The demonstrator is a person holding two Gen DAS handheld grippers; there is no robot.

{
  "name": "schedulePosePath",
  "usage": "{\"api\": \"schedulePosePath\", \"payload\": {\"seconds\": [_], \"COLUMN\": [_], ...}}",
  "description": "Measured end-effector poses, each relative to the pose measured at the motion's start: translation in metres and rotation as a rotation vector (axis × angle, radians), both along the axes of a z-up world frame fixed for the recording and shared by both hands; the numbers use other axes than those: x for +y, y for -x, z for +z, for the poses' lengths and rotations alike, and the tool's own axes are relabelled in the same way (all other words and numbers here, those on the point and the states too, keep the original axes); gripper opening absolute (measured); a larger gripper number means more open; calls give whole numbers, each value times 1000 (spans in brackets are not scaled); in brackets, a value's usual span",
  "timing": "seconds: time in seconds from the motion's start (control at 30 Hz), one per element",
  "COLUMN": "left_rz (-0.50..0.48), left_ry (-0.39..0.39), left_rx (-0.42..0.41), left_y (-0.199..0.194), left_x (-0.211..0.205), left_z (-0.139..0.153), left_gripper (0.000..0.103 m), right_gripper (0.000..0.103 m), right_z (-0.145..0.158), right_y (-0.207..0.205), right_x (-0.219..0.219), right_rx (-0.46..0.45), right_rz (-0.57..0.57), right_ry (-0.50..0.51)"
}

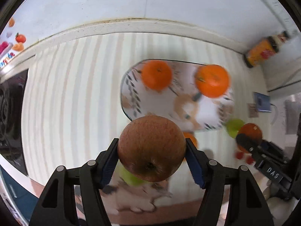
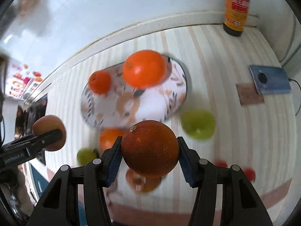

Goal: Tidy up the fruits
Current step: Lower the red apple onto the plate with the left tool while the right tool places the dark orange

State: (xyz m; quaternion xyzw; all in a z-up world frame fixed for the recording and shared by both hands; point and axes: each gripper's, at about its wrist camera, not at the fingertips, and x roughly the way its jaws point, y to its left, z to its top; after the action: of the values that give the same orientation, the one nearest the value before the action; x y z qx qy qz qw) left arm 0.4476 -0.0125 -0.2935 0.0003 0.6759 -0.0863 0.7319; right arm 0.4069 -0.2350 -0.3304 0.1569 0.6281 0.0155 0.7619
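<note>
My left gripper [image 1: 152,148] is shut on a reddish-brown apple [image 1: 151,147], held in the air above the striped cloth. My right gripper [image 2: 150,148] is shut on a dark orange [image 2: 150,148], also lifted. The patterned oval plate [image 1: 131,94] carries two oranges, one [image 1: 156,75] to the left and a second [image 1: 212,80] to the right. In the right wrist view the plate [image 2: 150,107] shows the same oranges, a big one [image 2: 144,70] and a small one [image 2: 99,82]. Loose on the cloth lie an orange [image 2: 108,137], a green apple [image 2: 197,125] and a smaller green fruit [image 2: 84,156].
A dark sauce bottle [image 2: 237,9] stands at the back right against the wall. A blue device [image 2: 269,79] and a brown card [image 2: 249,93] lie at the right. Small red fruits [image 2: 249,173] sit near the cloth's front edge. A stove [image 1: 11,113] is at the left.
</note>
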Motion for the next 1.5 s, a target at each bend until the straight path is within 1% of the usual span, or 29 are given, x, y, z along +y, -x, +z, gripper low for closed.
{"api": "schedulePosePath", "payload": {"seconds": [0.1,0.23,0.4,0.63,0.7,0.77,0.8,0.83,0.87,0.93,0.97,1.1,1.17,1.27,1.47,1.5], "left_rz": [3,9,-5,-45,-46,-25,-15,-9,-2,5,10,27,26,27,7,5], "left_ry": [-38,-76,-87,-132,-133,-125,-128,-126,-125,-114,-107,-79,-82,-76,-108,-104], "left_rx": [41,76,108,140,150,149,144,137,131,119,109,81,56,29,-74,-91], "left_y": [-27,-48,-62,-64,-63,-63,-65,-67,-68,-64,-66,-62,-57,-44,-5,3], "left_x": [-2,-3,-9,-20,-19,-17,-17,-17,-15,-11,-7,3,7,9,8,6], "left_z": [-24,-50,-66,-88,-93,-95,-95,-97,-95,-88,-85,-68,-58,-43,-3,5], "left_gripper": [65,65,65,65,66,66,66,66,66,74,84,92,92,92,92,92], "right_gripper": [58,58,59,59,66,79,84,92,94,94,94,94,94,94,94,94], "right_z": [-25,-49,-63,-73,-70,-65,-63,-61,-59,-54,-51,-37,-29,-16,16,22], "right_y": [-27,-47,-65,-74,-75,-77,-78,-79,-80,-76,-74,-63,-55,-44,-16,-11], "right_x": [-3,-5,-8,-10,-12,-13,-14,-14,-15,-14,-14,-12,-7,0,10,14], "right_rx": [41,85,107,126,118,111,116,119,120,125,125,115,101,80,16,5], "right_rz": [9,-1,1,-8,-17,-19,-18,-15,-13,-4,0,6,14,21,41,42], "right_ry": [31,40,43,40,37,56,61,63,70,94,104,126,148,145,173,174]}}
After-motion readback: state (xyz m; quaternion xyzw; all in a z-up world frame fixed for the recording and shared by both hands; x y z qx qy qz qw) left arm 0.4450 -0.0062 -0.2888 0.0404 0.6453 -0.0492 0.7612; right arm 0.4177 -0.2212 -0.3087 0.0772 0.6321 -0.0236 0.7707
